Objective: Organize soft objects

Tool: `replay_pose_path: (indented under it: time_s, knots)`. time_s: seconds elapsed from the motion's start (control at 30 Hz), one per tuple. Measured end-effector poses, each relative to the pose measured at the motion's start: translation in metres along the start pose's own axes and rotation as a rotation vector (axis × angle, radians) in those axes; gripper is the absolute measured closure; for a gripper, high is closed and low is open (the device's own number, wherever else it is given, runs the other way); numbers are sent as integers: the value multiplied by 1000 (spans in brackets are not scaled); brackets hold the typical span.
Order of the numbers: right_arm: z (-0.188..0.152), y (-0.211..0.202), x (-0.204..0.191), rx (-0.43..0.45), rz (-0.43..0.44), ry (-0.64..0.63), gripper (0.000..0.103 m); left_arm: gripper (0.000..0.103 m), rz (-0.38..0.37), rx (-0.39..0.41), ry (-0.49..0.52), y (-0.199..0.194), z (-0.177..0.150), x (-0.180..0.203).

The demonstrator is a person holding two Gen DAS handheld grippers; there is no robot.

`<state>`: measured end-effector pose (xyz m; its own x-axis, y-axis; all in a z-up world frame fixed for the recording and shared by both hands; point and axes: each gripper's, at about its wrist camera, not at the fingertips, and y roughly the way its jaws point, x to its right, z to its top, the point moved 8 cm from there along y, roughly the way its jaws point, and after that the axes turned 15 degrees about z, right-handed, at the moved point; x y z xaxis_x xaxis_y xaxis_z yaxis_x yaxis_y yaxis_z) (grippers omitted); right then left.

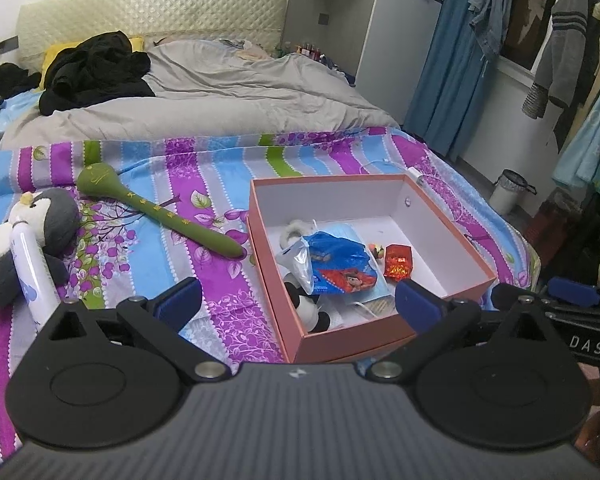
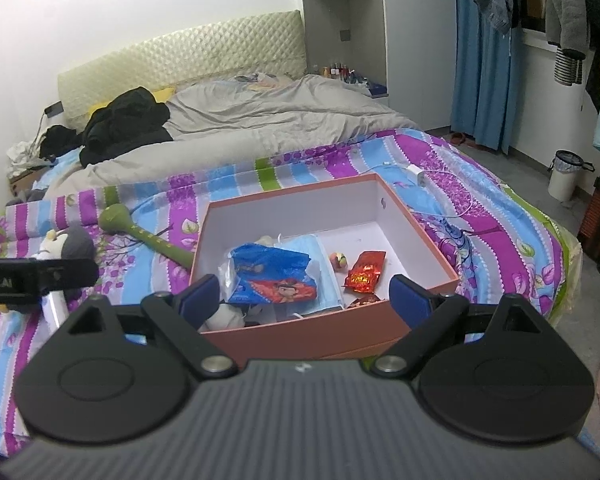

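On a bed spread with a purple, blue and green striped floral sheet, an open salmon-pink cardboard box with a white lining already holds a blue printed plastic bag, a red foil packet and a small black-and-white panda plush. Still outside it, toward ten o'clock from the box, lie a long olive-green padded massage hammer and, farther along at nine o'clock, a grey-and-white penguin plush with a white tube across it.

The likely step now is fetching one of these. It would go best by squeezing the soft body at its thickest part, clear of the tube, and lifting clear of the box wall before lowering in.

The left gripper stands wide and empty, its blue pads straddling the box's near corner without touching it. The right gripper is likewise spread wide over the box's near wall, holding nothing.
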<state>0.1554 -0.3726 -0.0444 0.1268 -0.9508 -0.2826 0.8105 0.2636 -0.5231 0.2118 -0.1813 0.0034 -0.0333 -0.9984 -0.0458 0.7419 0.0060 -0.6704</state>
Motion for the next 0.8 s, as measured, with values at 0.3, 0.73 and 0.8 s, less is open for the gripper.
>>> replay_pose_path:
  time_s: [0.3, 0.73, 0.8]
  knots:
    - [0, -1, -3, 2, 9, 8, 10, 0, -6, 10, 4, 0, 8, -1]
    - [-1, 0, -4, 2, 1, 10, 10, 0, -7, 6, 16, 1, 5, -2]
    - [-1, 0, -4, 0, 8, 14, 10, 0, -10, 6, 14, 1, 5, -2]
